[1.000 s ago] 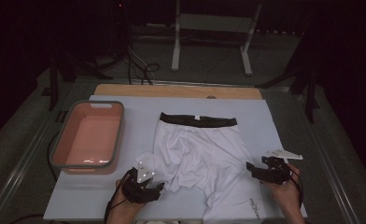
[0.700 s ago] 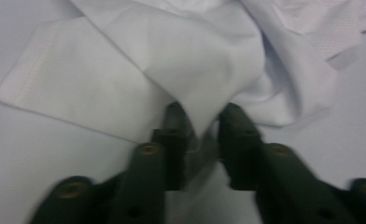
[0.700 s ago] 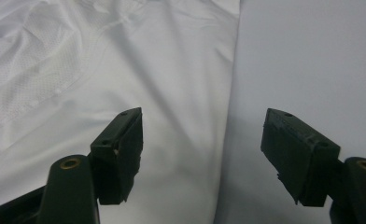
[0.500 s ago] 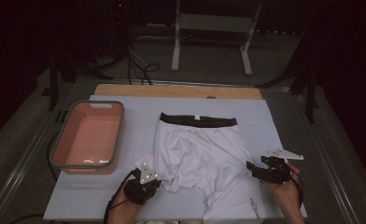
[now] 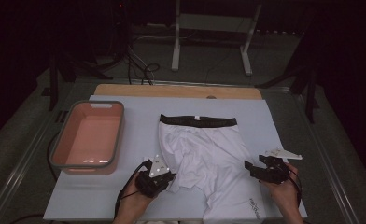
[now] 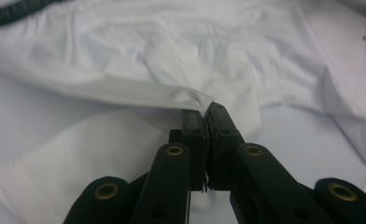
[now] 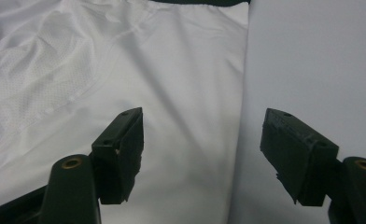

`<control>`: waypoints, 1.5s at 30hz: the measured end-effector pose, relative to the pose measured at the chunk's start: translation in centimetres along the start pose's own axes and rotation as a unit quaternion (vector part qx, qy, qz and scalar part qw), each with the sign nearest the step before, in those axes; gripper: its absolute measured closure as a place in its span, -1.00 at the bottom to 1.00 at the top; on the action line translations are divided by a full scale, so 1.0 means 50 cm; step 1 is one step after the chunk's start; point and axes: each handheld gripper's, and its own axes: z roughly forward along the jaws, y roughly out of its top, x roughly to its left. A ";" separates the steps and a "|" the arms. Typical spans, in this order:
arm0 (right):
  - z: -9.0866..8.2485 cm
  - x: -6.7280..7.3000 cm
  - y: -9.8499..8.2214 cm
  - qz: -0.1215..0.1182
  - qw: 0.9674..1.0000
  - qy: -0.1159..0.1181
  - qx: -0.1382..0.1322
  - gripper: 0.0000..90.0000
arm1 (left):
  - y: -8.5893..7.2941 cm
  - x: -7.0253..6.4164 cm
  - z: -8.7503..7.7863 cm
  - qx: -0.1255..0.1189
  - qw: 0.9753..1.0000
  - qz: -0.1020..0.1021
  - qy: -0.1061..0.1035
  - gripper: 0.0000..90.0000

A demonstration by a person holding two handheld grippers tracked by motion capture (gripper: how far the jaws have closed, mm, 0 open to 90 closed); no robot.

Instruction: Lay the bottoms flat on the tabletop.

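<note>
White boxer shorts (image 5: 204, 149) with a black waistband (image 5: 197, 121) lie flat on the pale mat, waistband at the far side. My left gripper (image 5: 171, 181) is at the near left leg. In the left gripper view it (image 6: 207, 116) is shut on a pinched fold of the white shorts (image 6: 172, 51), which is drawn up off the mat. My right gripper (image 5: 249, 168) sits at the shorts' right edge. In the right gripper view it (image 7: 202, 135) is open, one jaw over the white shorts (image 7: 125, 70) and the other over bare mat, with nothing pressed between them.
A pink basin (image 5: 118, 135) with a grey rim stands on the left of the mat (image 5: 139, 126). A wooden strip (image 5: 172, 91) runs along the far edge. Beyond it are stand legs and cables on the dark floor.
My left gripper has shut on the left leg's fabric and moved a little right and up, pulling the fold with it. The right gripper has stayed in place.
</note>
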 end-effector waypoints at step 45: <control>-0.003 -0.005 -0.002 0.002 1.000 -0.003 -0.003 -0.32 | 0.071 0.109 0.072 -0.021 0.994 -0.080 0.077 -0.11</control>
